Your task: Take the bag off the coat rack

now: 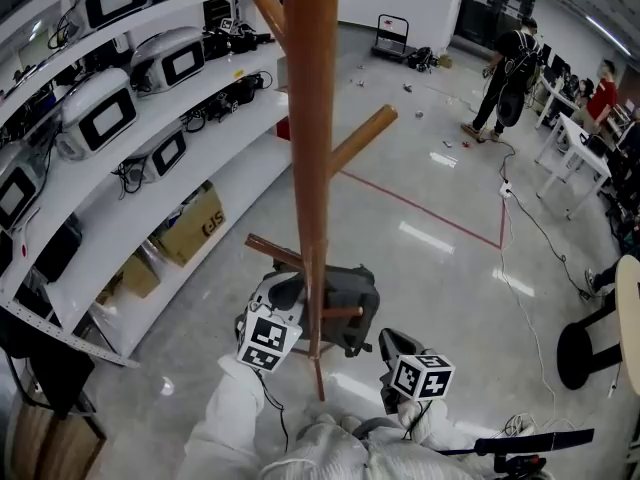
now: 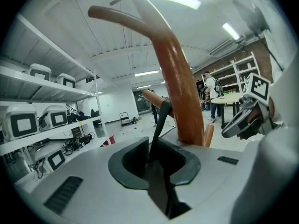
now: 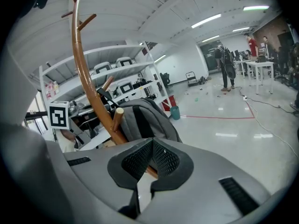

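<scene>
A grey backpack [image 1: 352,298] hangs low on the wooden coat rack [image 1: 310,118], its dark strap [image 2: 161,118] looped over a short peg [image 2: 153,97]. My left gripper [image 1: 272,318] sits just left of the pole, against the bag. In the left gripper view, the left gripper [image 2: 152,161] is shut on that strap, which runs down through the jaws. My right gripper [image 1: 402,356] hovers right of the pole, apart from the bag. In the right gripper view, the right gripper [image 3: 150,155] has its mesh pads together with nothing between them, and the backpack [image 3: 140,118] lies just beyond.
White curved shelves [image 1: 100,198] with boxy white devices and cables run along the left. Cardboard boxes [image 1: 190,226] sit underneath. People [image 1: 510,68] and white tables [image 1: 575,158] are at the far right. A black stool base [image 1: 585,353] stands on the glossy floor at right.
</scene>
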